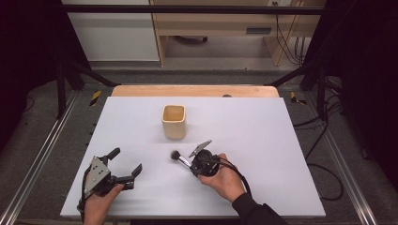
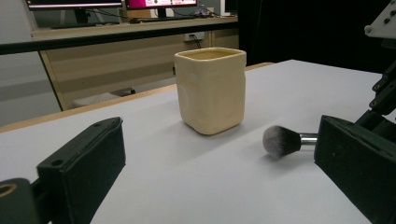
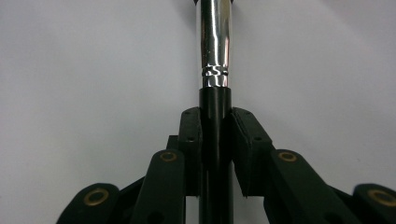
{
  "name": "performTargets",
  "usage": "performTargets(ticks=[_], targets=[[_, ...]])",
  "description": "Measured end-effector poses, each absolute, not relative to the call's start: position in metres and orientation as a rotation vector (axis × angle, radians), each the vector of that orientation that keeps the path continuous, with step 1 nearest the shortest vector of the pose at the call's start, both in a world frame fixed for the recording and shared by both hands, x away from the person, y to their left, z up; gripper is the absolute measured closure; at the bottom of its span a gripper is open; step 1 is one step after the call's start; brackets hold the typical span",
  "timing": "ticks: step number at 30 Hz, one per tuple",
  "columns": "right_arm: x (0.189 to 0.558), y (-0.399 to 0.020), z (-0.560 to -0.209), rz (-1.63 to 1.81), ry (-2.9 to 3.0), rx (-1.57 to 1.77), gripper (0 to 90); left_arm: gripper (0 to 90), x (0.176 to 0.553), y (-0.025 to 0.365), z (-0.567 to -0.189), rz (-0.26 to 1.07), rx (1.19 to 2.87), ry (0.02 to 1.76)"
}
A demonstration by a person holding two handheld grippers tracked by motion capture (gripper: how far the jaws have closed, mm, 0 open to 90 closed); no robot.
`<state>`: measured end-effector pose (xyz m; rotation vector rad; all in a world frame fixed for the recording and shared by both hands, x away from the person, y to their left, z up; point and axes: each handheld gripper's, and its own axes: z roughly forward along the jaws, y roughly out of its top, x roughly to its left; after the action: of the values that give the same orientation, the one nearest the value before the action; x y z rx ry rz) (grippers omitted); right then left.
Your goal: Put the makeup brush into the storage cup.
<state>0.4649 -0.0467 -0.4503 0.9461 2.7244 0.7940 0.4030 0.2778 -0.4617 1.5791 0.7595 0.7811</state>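
One cup (image 1: pixel 174 122), one brush (image 1: pixel 180 158) clamped in the right tongs (image 1: pixel 191 165), left tongs (image 1: pixel 126 165) wide open, empty

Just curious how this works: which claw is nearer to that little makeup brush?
The right. The right claw is shut on the brush, gripping its black handle. The left claw rests open and apart from it, off to the left on the table.

Brush handle (image 3: pixel 215 121) between closed fingers (image 3: pixel 191 140)

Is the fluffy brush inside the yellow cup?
No, the makeup brush lies on the table beside the cup, held by the right gripper.
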Motion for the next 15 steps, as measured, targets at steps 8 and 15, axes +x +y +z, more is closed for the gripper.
performTargets(ticks=[8, 15], targets=[[0.465, -0.061, -0.435, 0.883, 2.653, 0.952, 74.6, 1.7, 0.403, 0.277, -0.461, 0.773, 1.579, 0.761], [0.463, -0.076, -0.427, 0.965, 2.59, 0.964, 74.5, 1.8, 0.403, 0.277, -0.461, 0.765, 1.57, 0.768]])
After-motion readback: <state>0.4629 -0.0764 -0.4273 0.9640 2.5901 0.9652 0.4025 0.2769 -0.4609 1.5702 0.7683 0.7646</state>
